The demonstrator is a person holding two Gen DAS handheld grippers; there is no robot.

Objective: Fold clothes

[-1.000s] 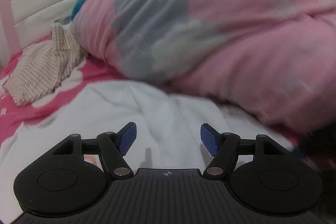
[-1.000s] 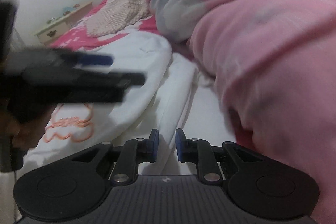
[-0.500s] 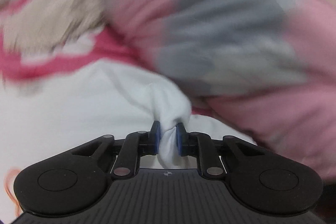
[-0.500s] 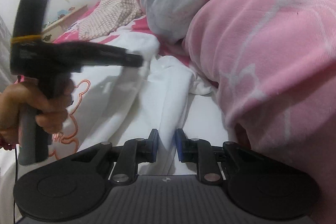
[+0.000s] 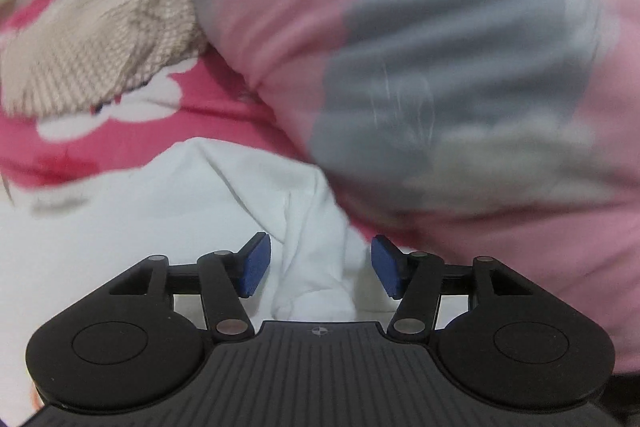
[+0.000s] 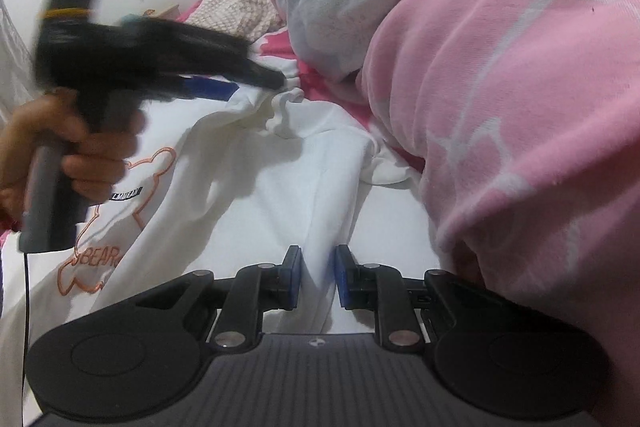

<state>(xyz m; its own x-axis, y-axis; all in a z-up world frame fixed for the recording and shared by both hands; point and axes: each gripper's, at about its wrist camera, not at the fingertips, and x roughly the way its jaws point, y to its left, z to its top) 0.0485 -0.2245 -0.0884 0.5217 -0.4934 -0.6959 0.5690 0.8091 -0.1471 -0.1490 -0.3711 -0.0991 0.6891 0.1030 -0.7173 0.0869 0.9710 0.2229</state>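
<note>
My left tongs (image 5: 318,269) are opening, a bunched ridge of the white garment (image 5: 168,211) lying loose between the pads, running straight ahead on the bed. My right tongs (image 6: 317,277) pinch its nearer fold.

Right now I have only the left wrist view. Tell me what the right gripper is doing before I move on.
Observer: The right gripper is shut on a fold of the white sweatshirt, low beside the pink duvet.
Operator: Describe the sweatshirt's front. I see only plain white.
Observer: An orange bear outline with the word BEAR is printed on it, left of the right gripper in the right wrist view.
Operator: Say where my left gripper sits from that side.
Observer: The left gripper, whose jaws are opening with cloth loose between them, has its tips at a bunched edge of the sweatshirt, farther up the bed than the right gripper.
</note>
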